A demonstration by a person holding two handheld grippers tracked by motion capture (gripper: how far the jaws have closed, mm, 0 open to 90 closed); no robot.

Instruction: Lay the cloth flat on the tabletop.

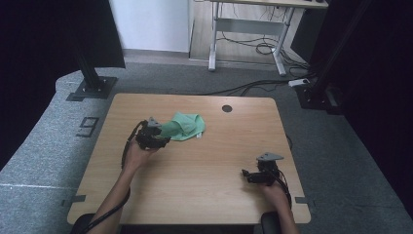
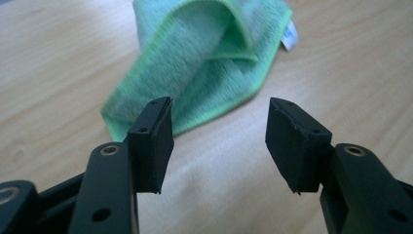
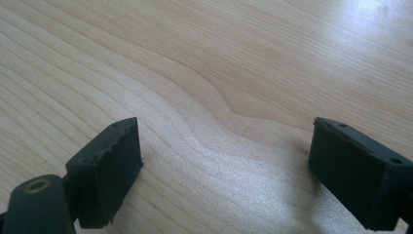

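Your forearms came in from the near edge of the bench (image 1: 195, 190), a light wooden top with a dark round hole near its far edge. From above, your left gripper (image 1: 163, 141) was held over the left-centre of the bench, pointing right at a green cloth (image 1: 185, 126), its tips at the cloth's near-left edge. The cloth lay loosely folded toward the middle of the far half. Your right gripper (image 1: 245, 174) waited near the near-right corner, well apart from the cloth, probably parked to leave the work to the other hand.

Along the left gripper (image 2: 219, 134), the two black jaws stood about half open with nothing between them. The green cloth (image 2: 204, 63) lay just beyond and to the left of the gap, one layer doubled over, a small white label (image 2: 289, 36) at its far right edge. The left jaw's tip overlapped the near hem in this picture; I could not tell whether it touched. You seemed to be lined up on that hem to pinch it.

Along the right gripper (image 3: 224, 156), the jaws stood wide apart, holding nothing, over bare wood grain.
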